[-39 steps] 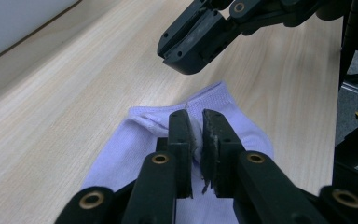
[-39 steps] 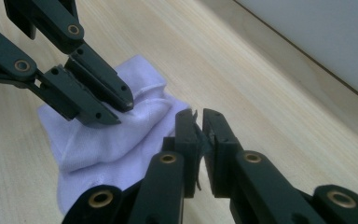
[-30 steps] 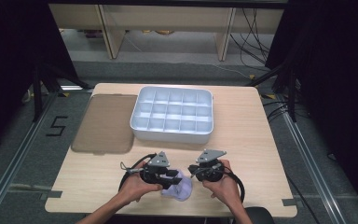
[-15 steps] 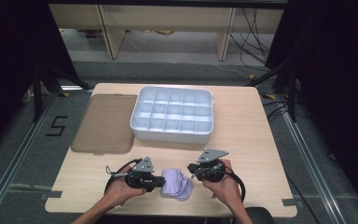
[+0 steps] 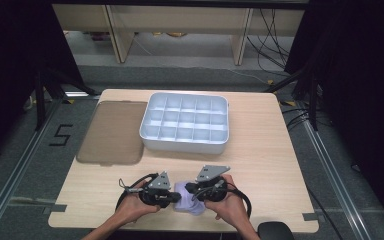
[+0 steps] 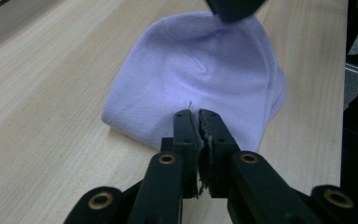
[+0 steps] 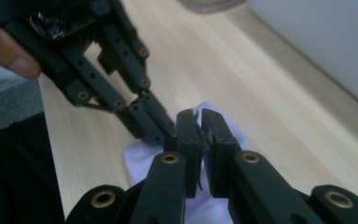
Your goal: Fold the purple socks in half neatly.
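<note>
1. the left tool has its two black jaws pressed together, the tips resting at the near edge of a soft lilac knitted cloth; whether any fabric is caught between them cannot be told.
2. the right tool also has its jaws nearly together with only a thin slit between them, its tips over the same lilac cloth; whether it nips the fabric cannot be told.
3. in the right gripper view the left tool comes in from the upper left, its tips just beside the right tool's tips.
4. in the high view the cloth lies between the two tools near the front edge of the light wooden worktop, with the left hand and right hand behind them.
5. farther back sits a white plastic tray with a grid of compartments.
6. just beside the tray's left side lies a flat brown translucent lid.
</note>
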Motion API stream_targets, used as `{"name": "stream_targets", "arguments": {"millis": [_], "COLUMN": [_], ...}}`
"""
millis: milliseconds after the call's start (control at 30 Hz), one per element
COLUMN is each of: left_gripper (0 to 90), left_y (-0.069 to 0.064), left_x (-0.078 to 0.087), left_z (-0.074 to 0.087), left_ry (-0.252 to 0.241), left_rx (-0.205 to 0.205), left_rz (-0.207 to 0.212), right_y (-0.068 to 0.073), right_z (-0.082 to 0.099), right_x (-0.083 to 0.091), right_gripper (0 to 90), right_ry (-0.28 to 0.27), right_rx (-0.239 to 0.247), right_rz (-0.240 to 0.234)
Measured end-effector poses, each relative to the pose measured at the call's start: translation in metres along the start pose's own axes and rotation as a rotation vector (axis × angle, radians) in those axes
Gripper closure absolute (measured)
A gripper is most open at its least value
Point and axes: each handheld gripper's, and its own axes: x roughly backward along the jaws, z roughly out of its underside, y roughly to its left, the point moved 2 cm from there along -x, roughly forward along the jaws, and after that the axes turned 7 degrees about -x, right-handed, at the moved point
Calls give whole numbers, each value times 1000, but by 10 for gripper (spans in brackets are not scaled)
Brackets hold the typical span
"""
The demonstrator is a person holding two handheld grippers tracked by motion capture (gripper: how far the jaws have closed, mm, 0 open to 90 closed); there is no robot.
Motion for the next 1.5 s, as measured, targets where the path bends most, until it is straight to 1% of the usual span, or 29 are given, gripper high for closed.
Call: {"name": "stream_targets", "arguments": {"millis": [33,67,100,133,200,267,300,333,433,467,533,600,667,733,767,867,933,967,1000,1033,1067,1167,1200,1267,1300,1333,1367,1433,1500], "left_gripper": [852,852,852,852,852,850,849,849,849,849,848,848,845,830,829,824,823,823,825,826,827,826,827,828,828,827,827,832,844], "left_y": [0,-2,-1,0,-1,-2,-3,-2,-3,-3,-2,-4,-4,-5,-8,-17,-25,-26,-27,-26,-27,-26,-27,-28,-28,-28,-26,-22,-13], "left_x": [0,-1,-1,0,0,-1,-1,-1,-1,-1,-1,-1,-1,1,1,1,-4,-5,-8,-9,-10,-9,-8,-8,-8,-7,-5,1,7], "left_z": [0,0,0,0,0,0,0,0,0,0,-1,0,-1,-2,-4,-10,-12,-11,-10,-8,-8,-8,-8,-8,-8,-9,-10,-14,-19], "left_ry": [-4,-14,-9,-4,-7,-9,-4,4,-3,-3,-2,-7,6,0,-19,-40,-36,-5,-5,7,-16,-8,-10,-9,-9,-10,-16,-49,-63], "left_rx": [-17,5,-18,-20,-17,-17,-2,-18,-25,-26,-32,-23,-25,-22,-22,-48,-75,-93,-98,-103,-76,-76,-80,-84,-83,-81,-89,-68,-73], "left_rz": [-2,2,3,3,2,-3,-6,-13,-7,-7,-6,-14,-11,-37,-32,-12,14,7,13,5,11,14,4,4,4,9,9,-2,-24], "right_y": [1,0,-2,-5,-13,-19,-22,-23,-22,-22,-19,-20,-21,-21,-21,-21,-19,-18,-16,-15,-11,-6,-9,-10,-9,-10,-8,-7,-7], "right_z": [1,3,4,9,17,22,24,25,28,27,29,30,31,32,32,30,28,27,26,25,24,32,37,43,45,45,44,42,39], "right_x": [-2,-5,-7,-9,-5,-3,-3,-2,-4,-3,-5,-5,-5,-3,-3,-4,-1,1,3,5,8,7,3,2,1,1,3,3,5], "right_gripper": [865,866,867,869,873,877,878,877,875,875,875,877,877,876,876,856,851,852,855,856,858,863,864,866,867,867,863,861,861], "right_ry": [16,40,57,70,132,154,153,164,152,168,175,184,170,172,170,169,151,128,116,112,125,149,152,201,195,193,214,183,170], "right_rx": [2,12,23,9,-14,-18,-11,-21,-27,-6,-24,-8,-9,-41,-42,-21,-19,-6,0,2,2,-5,32,12,-11,-5,-28,-9,-9], "right_rz": [4,22,37,77,113,122,119,128,127,123,131,131,124,125,121,118,119,115,113,106,88,83,80,88,98,101,127,103,99]}}
